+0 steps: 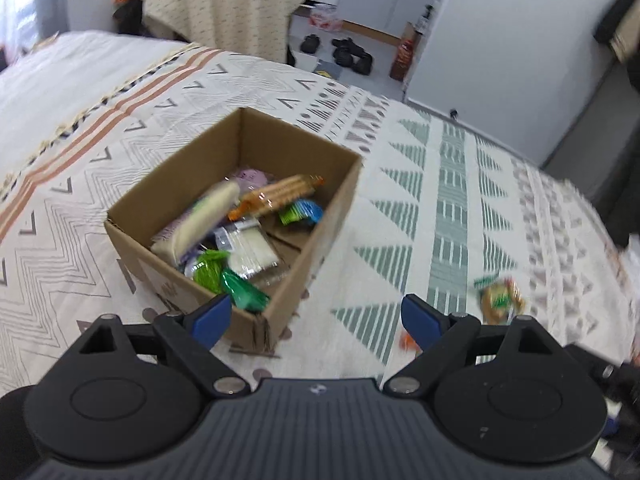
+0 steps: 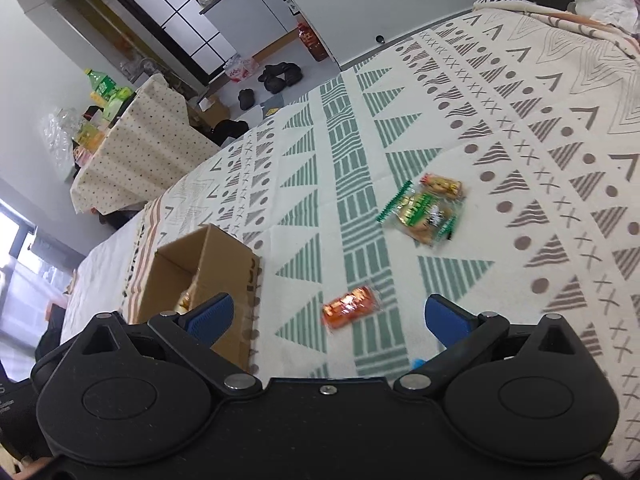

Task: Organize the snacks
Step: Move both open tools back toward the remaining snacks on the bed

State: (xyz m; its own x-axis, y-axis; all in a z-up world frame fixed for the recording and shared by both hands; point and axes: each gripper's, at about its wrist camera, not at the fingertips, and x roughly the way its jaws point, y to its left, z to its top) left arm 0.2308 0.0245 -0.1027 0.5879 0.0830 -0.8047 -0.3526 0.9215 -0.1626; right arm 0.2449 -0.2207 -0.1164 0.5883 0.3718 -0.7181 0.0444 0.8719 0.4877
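Orange snack packet (image 2: 350, 306) lies on patterned bedspread (image 2: 520, 152); shoes (image 2: 280, 74), perhaps, beyond.

Patterned bedspread (image 2: 500, 92); black shoes (image 1: 352, 54) on floor; dotted tablecloth (image 2: 136, 152); green bottles (image 2: 102, 88) atop.

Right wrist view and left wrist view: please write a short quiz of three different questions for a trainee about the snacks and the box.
1. True or false: the cardboard box already holds several snacks.
2. How many snack packets lie loose on the bedspread in the right wrist view?
3. Which packet lies nearest the right gripper: A) orange packet, B) green-edged packet, C) small golden packet?

Key: 1 true; 2 three; 3 A.
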